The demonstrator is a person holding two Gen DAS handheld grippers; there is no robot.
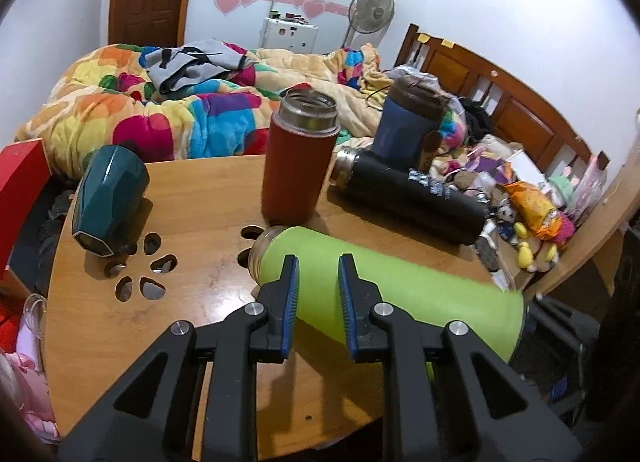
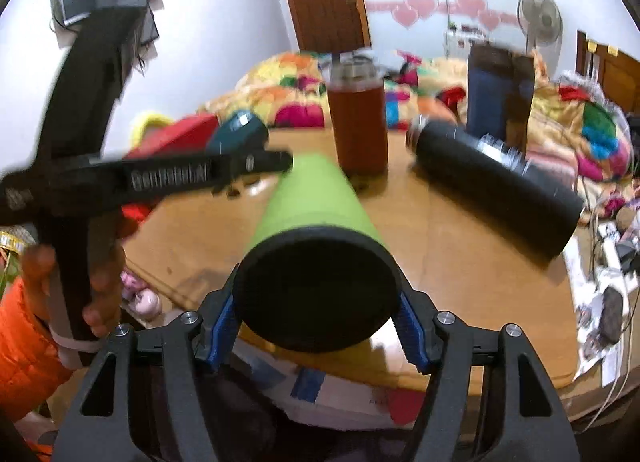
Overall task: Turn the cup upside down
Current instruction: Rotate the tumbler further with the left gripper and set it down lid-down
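A lime-green cup (image 1: 400,290) lies on its side over the round wooden table (image 1: 200,197), mouth toward the red cup. My right gripper (image 2: 316,322) is shut on its black base end (image 2: 316,294) and holds it, body (image 2: 316,197) pointing away. My left gripper (image 1: 318,266) is open just above the green cup near its mouth, not closed on it. In the right wrist view the left gripper (image 2: 280,159) reaches in from the left beside the cup's far end.
A red cup (image 1: 298,161) stands upright mid-table. A black flask (image 1: 408,193) lies on its side at the right, a blue cup (image 1: 408,129) behind it. A teal faceted cup (image 1: 110,201) sits tilted at the left. A bed lies beyond the table.
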